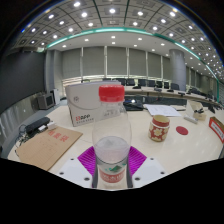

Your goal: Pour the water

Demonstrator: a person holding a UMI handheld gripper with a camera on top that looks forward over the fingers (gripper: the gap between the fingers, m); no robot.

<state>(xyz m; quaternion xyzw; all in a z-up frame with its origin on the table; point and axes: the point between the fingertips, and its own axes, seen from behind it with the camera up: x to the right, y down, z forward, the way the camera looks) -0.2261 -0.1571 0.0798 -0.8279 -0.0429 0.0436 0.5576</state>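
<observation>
A clear plastic water bottle with a red cap and a red-and-green label stands upright between my fingers. The purple pads press against its lower part from both sides with no gap showing. My gripper is shut on the bottle. The bottle's base is hidden, so I cannot see whether it rests on the table. A small patterned paper cup stands on the pale table, ahead of the fingers and to the right of the bottle.
A white box with a red label sits behind the bottle to the left. A brown cardboard sheet lies on the left. A red coaster and a red object lie to the right. Office desks with monitors stand beyond.
</observation>
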